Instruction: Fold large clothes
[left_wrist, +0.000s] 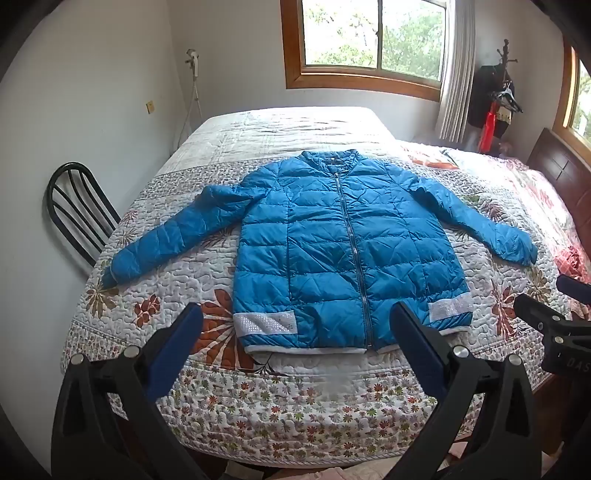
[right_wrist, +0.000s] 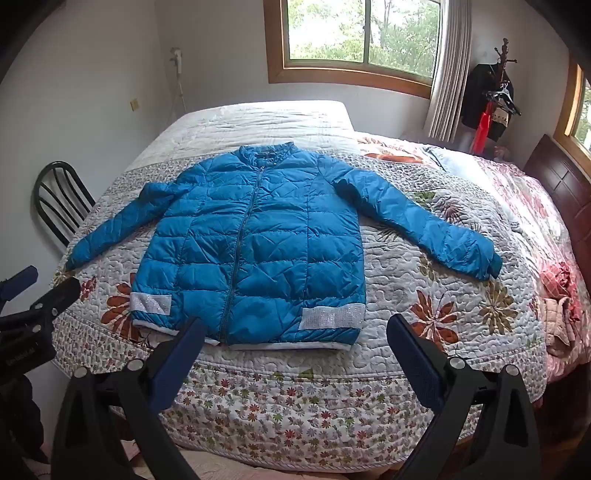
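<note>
A blue quilted puffer jacket (left_wrist: 332, 251) (right_wrist: 255, 251) lies flat on the bed, front up, zipped, collar toward the window, both sleeves spread out to the sides. Silver patches sit at both hem corners. My left gripper (left_wrist: 295, 317) hovers above the bed's near edge, just short of the jacket's hem, wide open with nothing between its fingers. My right gripper (right_wrist: 295, 328) hangs the same way over the hem, open and empty. Each gripper shows at the edge of the other's view: the right gripper (left_wrist: 546, 314) and the left gripper (right_wrist: 40, 295).
The bed carries a floral quilt (left_wrist: 258, 398) (right_wrist: 295, 406). A black metal chair (left_wrist: 77, 210) (right_wrist: 55, 199) stands against its left side. A dark wooden headboard (right_wrist: 561, 184) and crumpled pink bedding (right_wrist: 561, 295) lie to the right. A coat stand (right_wrist: 495, 99) is by the window.
</note>
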